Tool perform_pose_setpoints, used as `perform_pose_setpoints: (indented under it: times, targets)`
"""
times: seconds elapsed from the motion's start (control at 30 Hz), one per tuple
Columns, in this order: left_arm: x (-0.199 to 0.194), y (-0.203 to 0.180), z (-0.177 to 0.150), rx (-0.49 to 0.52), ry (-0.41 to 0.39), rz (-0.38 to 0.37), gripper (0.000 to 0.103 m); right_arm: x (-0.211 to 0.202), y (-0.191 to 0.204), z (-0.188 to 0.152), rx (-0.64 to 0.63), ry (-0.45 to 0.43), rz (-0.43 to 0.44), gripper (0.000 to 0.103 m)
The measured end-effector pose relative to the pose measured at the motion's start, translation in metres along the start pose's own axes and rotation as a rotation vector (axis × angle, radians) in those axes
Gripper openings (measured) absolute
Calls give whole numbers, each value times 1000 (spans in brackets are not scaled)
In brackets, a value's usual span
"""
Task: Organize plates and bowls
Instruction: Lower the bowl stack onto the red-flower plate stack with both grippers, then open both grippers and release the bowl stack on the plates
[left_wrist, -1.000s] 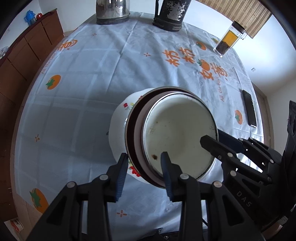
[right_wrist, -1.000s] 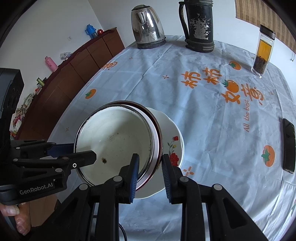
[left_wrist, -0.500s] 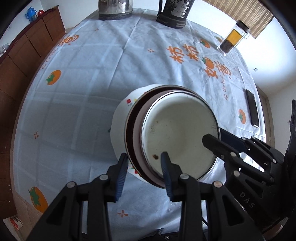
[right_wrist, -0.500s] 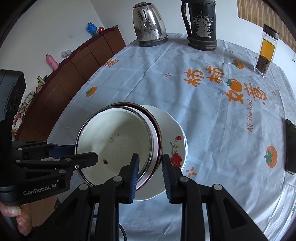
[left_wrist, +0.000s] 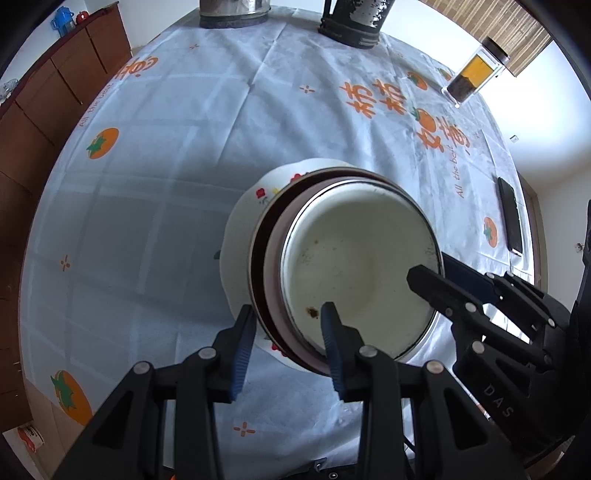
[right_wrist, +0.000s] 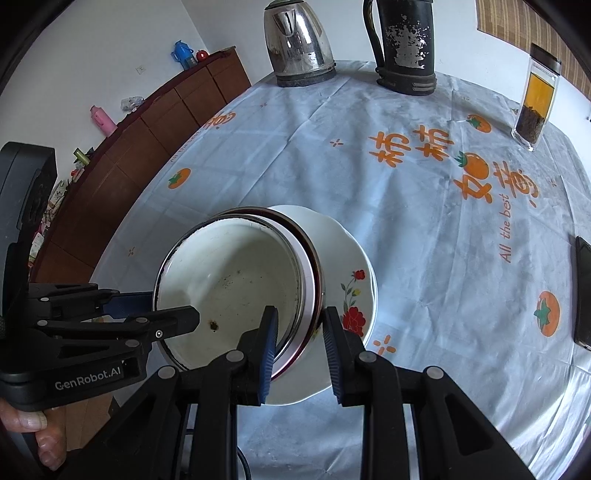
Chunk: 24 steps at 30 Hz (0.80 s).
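Tongs of the left hand (left_wrist: 288, 321) fill the bottom of the left wrist view, narrowly open, with the near edge of a stack of dishes between the two blue pads. One pad is inside the enamel bowl (left_wrist: 354, 266), the other is outside the stack; whether they press on the rims I cannot tell for sure, but the stack looks tilted, as if gripped. The enamel bowl, white inside with a small brown stain, sits in a dark-rimmed bowl (left_wrist: 264, 273), and under them is a white floral plate (left_wrist: 240, 236). The stack is near the middle of the round surface (left_wrist: 147, 184), which is covered by a pale cloth with orange fruit prints. The right tongs (left_wrist: 424, 277) reach in from the right, one finger inside the enamel bowl. A glass tea bottle (left_wrist: 474, 74) and a black phone (left_wrist: 511, 216) are well apart from the stack.

Right wrist view: the right tongs (right_wrist: 299, 321) are narrowly open too, with the rims of both bowls between the pads. The floral plate (right_wrist: 347, 266) lies beneath. The left tongs (right_wrist: 177, 317) come from the left, one finger over the inside of the enamel bowl (right_wrist: 229, 280). A steel kettle (right_wrist: 299, 40) and a worn black jug (right_wrist: 404, 44) stand at the far edge.
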<state>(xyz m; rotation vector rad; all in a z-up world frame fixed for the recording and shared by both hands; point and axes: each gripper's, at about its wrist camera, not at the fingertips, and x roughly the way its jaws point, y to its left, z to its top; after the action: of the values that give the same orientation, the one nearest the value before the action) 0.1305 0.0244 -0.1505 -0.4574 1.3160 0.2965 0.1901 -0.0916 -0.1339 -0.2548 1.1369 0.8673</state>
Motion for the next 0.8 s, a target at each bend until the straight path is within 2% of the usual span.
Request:
perform_pose_setpoints:
  times: [0.6, 0.7, 0.8]
  targets:
    - [6, 3, 1, -12, -14, -13, 35, 6, -2, -3, -4, -9, -3, 27]
    - [6, 2, 0, -10, -14, -18, 36, 6, -4, -3, 8, -10, 8, 31]
    - [5, 1, -1, -6, -18, -23, 41, 6, -4, -3, 12, -11, 12, 33]
